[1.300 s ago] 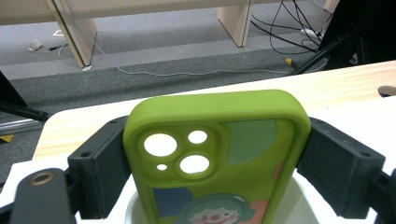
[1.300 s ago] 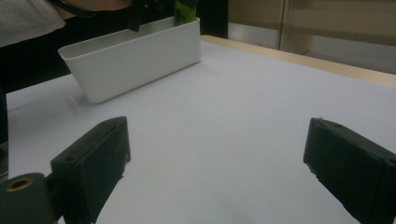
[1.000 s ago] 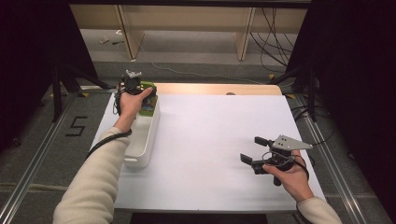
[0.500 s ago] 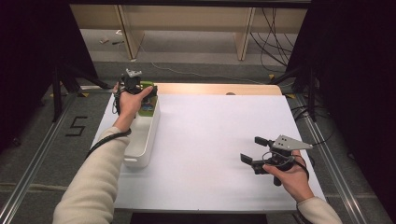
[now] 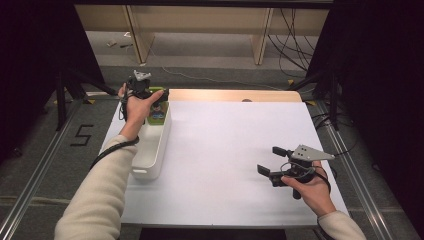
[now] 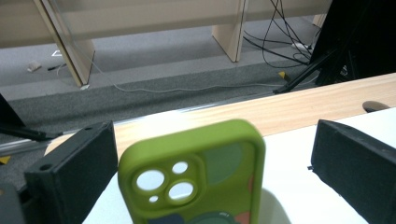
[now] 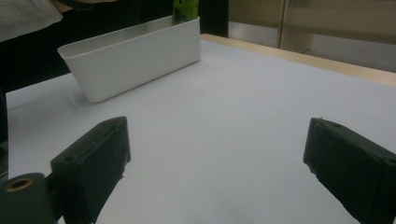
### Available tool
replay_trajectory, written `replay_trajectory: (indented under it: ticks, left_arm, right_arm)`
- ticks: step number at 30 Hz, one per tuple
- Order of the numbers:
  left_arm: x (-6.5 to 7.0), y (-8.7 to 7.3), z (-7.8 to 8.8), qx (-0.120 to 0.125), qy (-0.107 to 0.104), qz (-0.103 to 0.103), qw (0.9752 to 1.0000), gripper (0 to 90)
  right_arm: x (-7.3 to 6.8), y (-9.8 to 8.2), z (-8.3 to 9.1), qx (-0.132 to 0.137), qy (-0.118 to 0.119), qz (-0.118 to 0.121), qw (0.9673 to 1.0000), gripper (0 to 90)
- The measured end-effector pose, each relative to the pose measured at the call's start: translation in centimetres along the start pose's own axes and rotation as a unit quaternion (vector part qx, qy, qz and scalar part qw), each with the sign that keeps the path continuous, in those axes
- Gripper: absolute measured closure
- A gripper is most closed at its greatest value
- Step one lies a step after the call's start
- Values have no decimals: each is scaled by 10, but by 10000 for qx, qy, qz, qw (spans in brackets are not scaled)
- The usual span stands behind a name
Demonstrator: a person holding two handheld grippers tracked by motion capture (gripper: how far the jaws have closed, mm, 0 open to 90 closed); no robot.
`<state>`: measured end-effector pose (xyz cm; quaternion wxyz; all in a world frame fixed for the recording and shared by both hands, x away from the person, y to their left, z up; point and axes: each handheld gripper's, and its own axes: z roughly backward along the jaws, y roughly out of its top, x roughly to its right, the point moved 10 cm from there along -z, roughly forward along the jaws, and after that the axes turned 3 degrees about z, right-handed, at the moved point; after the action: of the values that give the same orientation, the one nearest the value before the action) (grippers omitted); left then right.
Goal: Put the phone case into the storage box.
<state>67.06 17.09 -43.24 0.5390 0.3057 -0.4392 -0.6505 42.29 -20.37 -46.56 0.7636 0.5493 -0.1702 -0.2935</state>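
Left gripper (image 5: 159, 96) hangs over the far end of the white bin (image 5: 150, 150). Its jaws have just been opening and now stand wide, clear of the green phone case (image 6: 196, 179) that stands between them, so nothing is gripped. Case stands upright in that end of the bin, probably leaning on the wall, which would explain why it stays up once let go. It's soft-looking matte green with rounded corners and camera cutouts. Bin is smooth glossy plastic, long and narrow. Right gripper (image 5: 272, 162) sits well off on the matte white table (image 5: 225, 150), jaws spread wide, empty, likely just parked.
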Motion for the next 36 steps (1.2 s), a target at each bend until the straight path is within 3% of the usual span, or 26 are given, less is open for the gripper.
replay_trajectory:
  ticks: [19,29,36]
  left_arm:
    - [5,24,18,353,-1,-133,9993,1]
    - [8,21,35,397,3,-106,9992,15]
    - [14,14,51,393,-119,-119,9991,15]
  right_arm:
    - [0,0,0,11,3,-11,10000,82]
    - [0,0,0,11,-15,-17,10000,82]
    - [1,0,0,14,-22,-17,10000,82]
